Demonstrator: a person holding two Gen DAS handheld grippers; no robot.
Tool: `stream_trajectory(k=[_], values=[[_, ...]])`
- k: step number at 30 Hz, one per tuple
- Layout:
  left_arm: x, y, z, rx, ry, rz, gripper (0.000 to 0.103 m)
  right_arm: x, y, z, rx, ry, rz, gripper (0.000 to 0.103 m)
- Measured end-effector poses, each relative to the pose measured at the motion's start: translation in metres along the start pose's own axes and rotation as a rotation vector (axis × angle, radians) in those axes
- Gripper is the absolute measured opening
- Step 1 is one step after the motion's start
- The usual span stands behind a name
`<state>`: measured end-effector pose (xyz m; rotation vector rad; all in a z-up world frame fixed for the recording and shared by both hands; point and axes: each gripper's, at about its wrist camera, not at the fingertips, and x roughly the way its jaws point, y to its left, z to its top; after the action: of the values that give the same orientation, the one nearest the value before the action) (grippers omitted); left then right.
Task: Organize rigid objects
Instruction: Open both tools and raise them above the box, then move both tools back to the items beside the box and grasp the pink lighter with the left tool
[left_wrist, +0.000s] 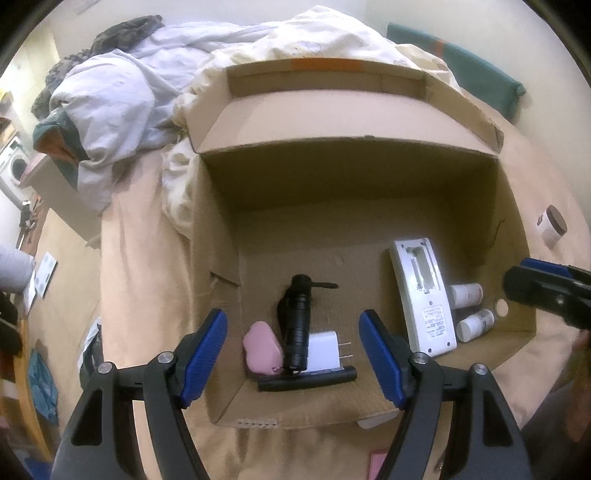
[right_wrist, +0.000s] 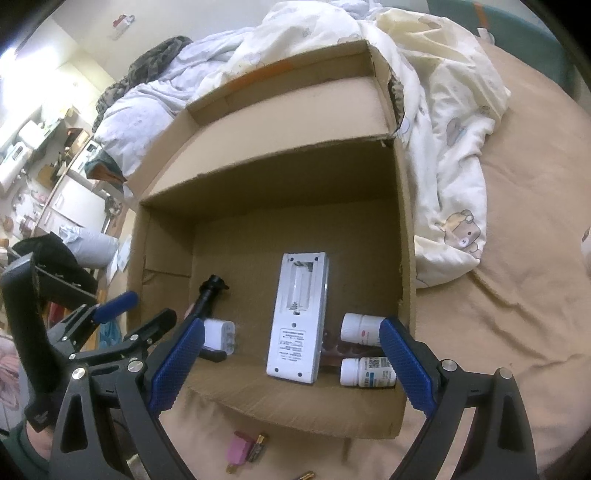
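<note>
An open cardboard box (left_wrist: 347, 192) (right_wrist: 280, 177) lies on the bed. Inside it are a black flashlight (left_wrist: 298, 323), a pink object (left_wrist: 261, 349), a white plug charger (left_wrist: 327, 350) (right_wrist: 219, 335), a black marker (left_wrist: 306, 380), a white remote (left_wrist: 424, 295) (right_wrist: 299, 317) face down and two white pill bottles (left_wrist: 471, 310) (right_wrist: 364, 349). My left gripper (left_wrist: 293, 354) is open, hovering over the flashlight and charger. My right gripper (right_wrist: 291, 363) is open and empty at the box's near edge, before the remote.
A small white jar with a brown lid (left_wrist: 552, 225) lies on the tan sheet right of the box. A pink block and a battery (right_wrist: 247, 446) lie on the sheet in front of the box. A crumpled duvet (right_wrist: 436, 110) lies behind and beside it.
</note>
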<state>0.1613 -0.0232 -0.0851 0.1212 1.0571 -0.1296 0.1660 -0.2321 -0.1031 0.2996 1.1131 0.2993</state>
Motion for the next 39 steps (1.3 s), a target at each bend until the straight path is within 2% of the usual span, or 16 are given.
stream_trajectory(k=[3, 6, 9, 12, 16, 21, 25, 30, 33, 36, 38, 39], values=[[-0.009, 0.000, -0.002, -0.022, -0.011, -0.007, 0.071, -0.016, 0.005, -0.002, -0.019, -0.032, 0.015, 0.101], [-0.022, -0.002, -0.007, -0.050, -0.007, -0.077, 0.071, -0.031, 0.010, -0.007, -0.050, -0.050, 0.015, 0.101], [-0.036, -0.005, -0.015, -0.060, -0.024, -0.076, 0.071, -0.044, 0.009, -0.015, -0.061, -0.053, 0.010, 0.101], [-0.041, -0.010, -0.027, -0.049, -0.016, -0.087, 0.071, -0.051, 0.003, -0.027, -0.021, -0.030, 0.027, 0.101], [-0.040, -0.026, -0.047, 0.007, 0.010, -0.105, 0.071, -0.051, -0.007, -0.050, 0.037, 0.012, -0.004, 0.101], [-0.012, -0.046, -0.077, 0.079, 0.144, -0.114, 0.071, -0.040, -0.026, -0.075, 0.157, 0.076, 0.020, 0.101], [0.016, -0.059, -0.097, 0.099, 0.275, -0.144, 0.070, -0.034, -0.027, -0.077, 0.140, 0.090, -0.018, 0.101], [0.037, -0.063, -0.111, 0.086, 0.381, -0.197, 0.054, -0.023, -0.033, -0.078, 0.146, 0.125, -0.038, 0.101], [0.043, -0.065, -0.116, 0.094, 0.402, -0.215, 0.053, -0.023, -0.033, -0.077, 0.141, 0.124, -0.037, 0.101], [0.050, -0.067, -0.120, 0.113, 0.418, -0.205, 0.039, -0.021, -0.030, -0.076, 0.130, 0.125, -0.042, 0.101], [0.051, -0.068, -0.120, 0.100, 0.431, -0.250, 0.023, -0.020, -0.028, -0.075, 0.126, 0.129, -0.045, 0.101], [0.050, -0.069, -0.119, 0.096, 0.435, -0.263, 0.023, -0.019, -0.028, -0.075, 0.125, 0.131, -0.046, 0.101]])
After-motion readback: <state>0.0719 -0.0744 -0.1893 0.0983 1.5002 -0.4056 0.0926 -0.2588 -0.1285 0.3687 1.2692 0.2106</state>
